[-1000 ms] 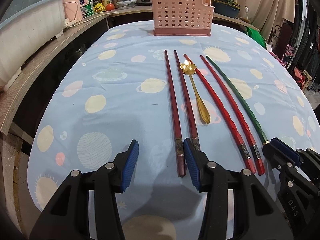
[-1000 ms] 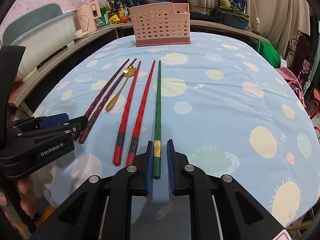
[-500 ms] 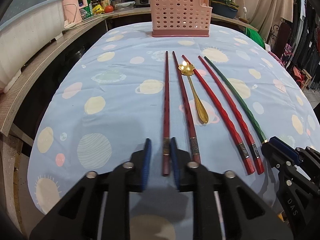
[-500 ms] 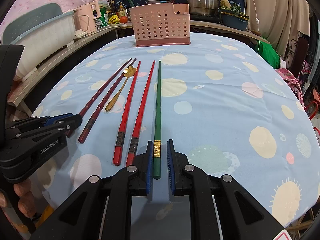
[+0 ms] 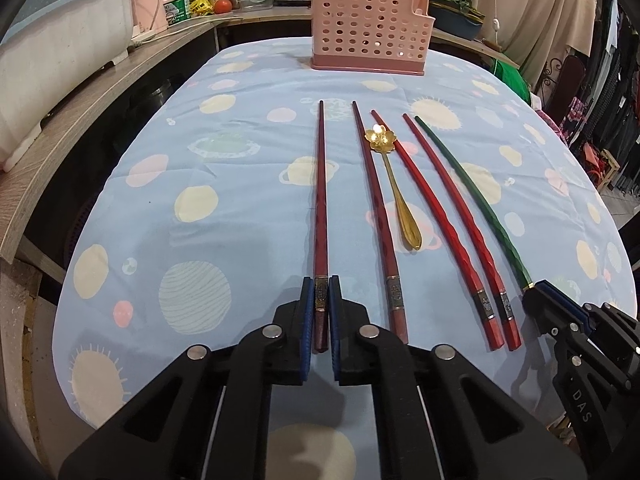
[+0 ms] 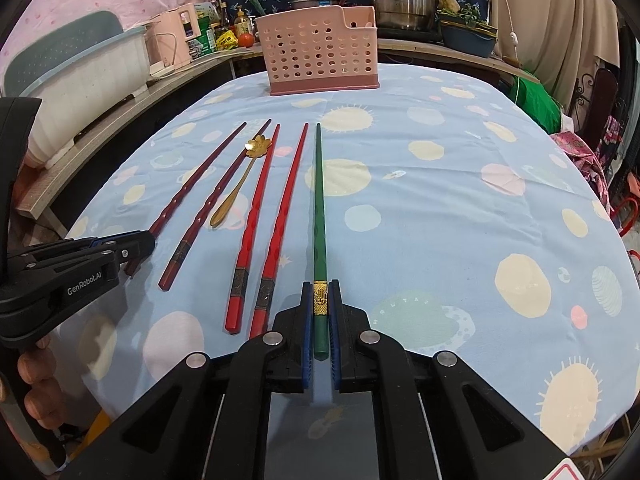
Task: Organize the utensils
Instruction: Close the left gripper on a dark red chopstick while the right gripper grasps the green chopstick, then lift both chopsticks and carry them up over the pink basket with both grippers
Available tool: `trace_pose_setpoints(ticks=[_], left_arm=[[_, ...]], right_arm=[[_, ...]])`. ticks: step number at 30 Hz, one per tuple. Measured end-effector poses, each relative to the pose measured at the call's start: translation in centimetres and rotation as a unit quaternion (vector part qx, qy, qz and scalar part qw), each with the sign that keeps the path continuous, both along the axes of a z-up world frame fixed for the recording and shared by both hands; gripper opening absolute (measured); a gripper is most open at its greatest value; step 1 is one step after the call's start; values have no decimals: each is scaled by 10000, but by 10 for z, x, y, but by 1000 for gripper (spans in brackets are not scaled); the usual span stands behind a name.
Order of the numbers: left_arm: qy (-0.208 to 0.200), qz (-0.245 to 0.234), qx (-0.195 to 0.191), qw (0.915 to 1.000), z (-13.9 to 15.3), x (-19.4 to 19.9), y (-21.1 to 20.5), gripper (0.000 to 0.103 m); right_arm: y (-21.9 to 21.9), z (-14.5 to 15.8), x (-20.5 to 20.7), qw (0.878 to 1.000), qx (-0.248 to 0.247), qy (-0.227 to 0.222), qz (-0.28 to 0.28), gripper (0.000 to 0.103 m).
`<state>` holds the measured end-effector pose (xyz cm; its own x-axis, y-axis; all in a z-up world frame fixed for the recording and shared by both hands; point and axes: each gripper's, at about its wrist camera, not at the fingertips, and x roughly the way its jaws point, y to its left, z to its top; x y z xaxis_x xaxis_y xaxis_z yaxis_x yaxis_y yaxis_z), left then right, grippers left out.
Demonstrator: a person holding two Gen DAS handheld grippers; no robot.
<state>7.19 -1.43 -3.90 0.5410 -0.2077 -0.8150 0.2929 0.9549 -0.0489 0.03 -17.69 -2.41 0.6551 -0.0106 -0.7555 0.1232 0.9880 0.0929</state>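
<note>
My left gripper (image 5: pixel 319 316) is closing on the thick end of the outermost dark red chopstick (image 5: pixel 320 208), the blue pads either side of its metal band and pressing it; I took it low by the butt so the long taper points away toward the pink basket (image 5: pixel 370 36) at the far edge of the table; beside it lies its dark red mate (image 5: pixel 376 216), then the gold spoon (image 5: pixel 394 184) with its flower end farthest from me, then the two bright red chopsticks (image 5: pixel 452 236), all flat on the planet-print cloth (image 5: pixel 200 168) and roughly parallel, handles toward me for easy picking; at the far right my right gripper (image 6: pixel 320 320) is clamped on the green chopstick (image 6: pixel 320 208) just at its gold band, same reasoning; I judge both sticks are ready to lift and carry to the basket, neither yet off the cloth as far as I can tell.
</note>
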Motion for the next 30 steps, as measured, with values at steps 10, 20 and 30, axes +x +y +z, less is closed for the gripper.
trace_pose_setpoints(ticks=[10,20,30], left_arm=[[10,86,-185,9998,20,3,7,7],[-186,172,-443,9987,55,9,18,7],[-591,217,-513,9967,100,26,22,7]], right_arm=[[-14,19,-1,9995,162,-240,-129,7],[-26,55,0,9972,399,-594,-212,7],[-47,102,15,9912,530,-1163,-349,7]])
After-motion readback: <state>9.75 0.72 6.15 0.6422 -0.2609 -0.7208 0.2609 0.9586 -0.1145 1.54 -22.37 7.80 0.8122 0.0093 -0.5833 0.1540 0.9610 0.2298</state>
